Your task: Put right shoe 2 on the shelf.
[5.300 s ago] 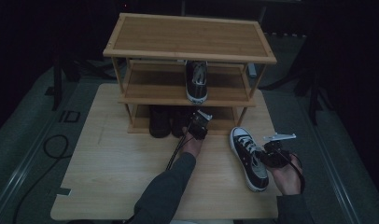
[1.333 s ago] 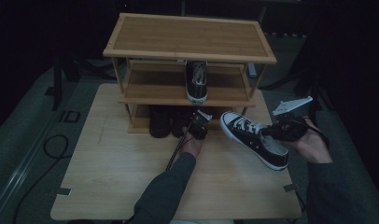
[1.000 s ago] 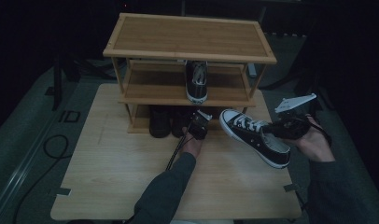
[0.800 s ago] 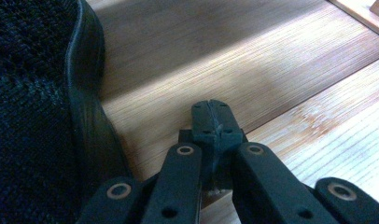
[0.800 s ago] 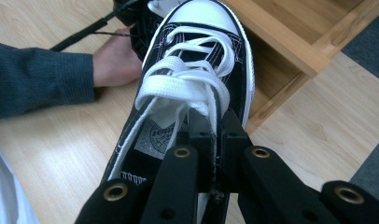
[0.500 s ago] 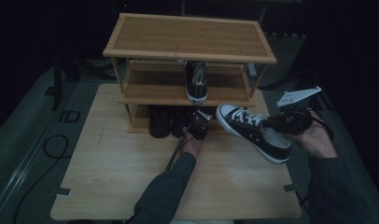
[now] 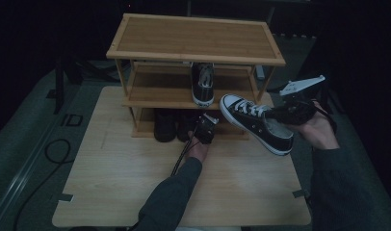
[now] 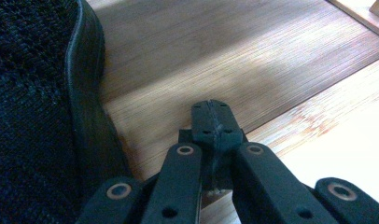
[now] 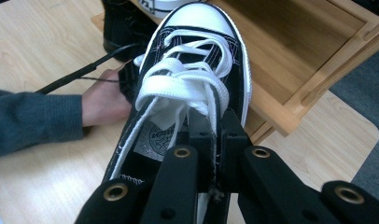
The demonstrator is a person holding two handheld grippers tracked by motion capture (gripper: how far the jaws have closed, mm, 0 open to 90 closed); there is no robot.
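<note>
Two grippers work around a bamboo shoe rack [image 7: 196, 45] that stands at the far end of our pale wood bench [image 7: 136, 192]. We hold the right gripper [image 7: 285, 114] to the right of the rack, its jaws clamped on the tongue and heel end of a black-and-white sneaker [image 7: 255, 124]. We carry the sneaker clear of the bench, tilted, with its white toe cap pointing at the rack's right post near the middle shelf. In the right gripper view the white laces [image 9: 178, 88] run up from the jaws toward the toe cap [image 9: 197, 16], and the rack's lower frame lies just beyond.

Our left gripper [image 7: 204, 129] sits low in front of the rack's bottom shelf, jaws pressed together with nothing between them. In the left gripper view its tips [image 8: 211, 122] rest over the bamboo board, just beside a dark mesh shoe [image 8: 33, 107] with a black rubber edge. That shoe stands on the bottom shelf to the left of the gripper.

On the rack's middle shelf a matching sneaker [image 7: 203, 83] stands with its toe facing us. The rack's top shelf is bare wood with a raised rim. Around the bench the room is dark; grey-green floor [image 7: 20, 144] shows to the rack's left, with a black cable [image 7: 49, 154] looped on it.
</note>
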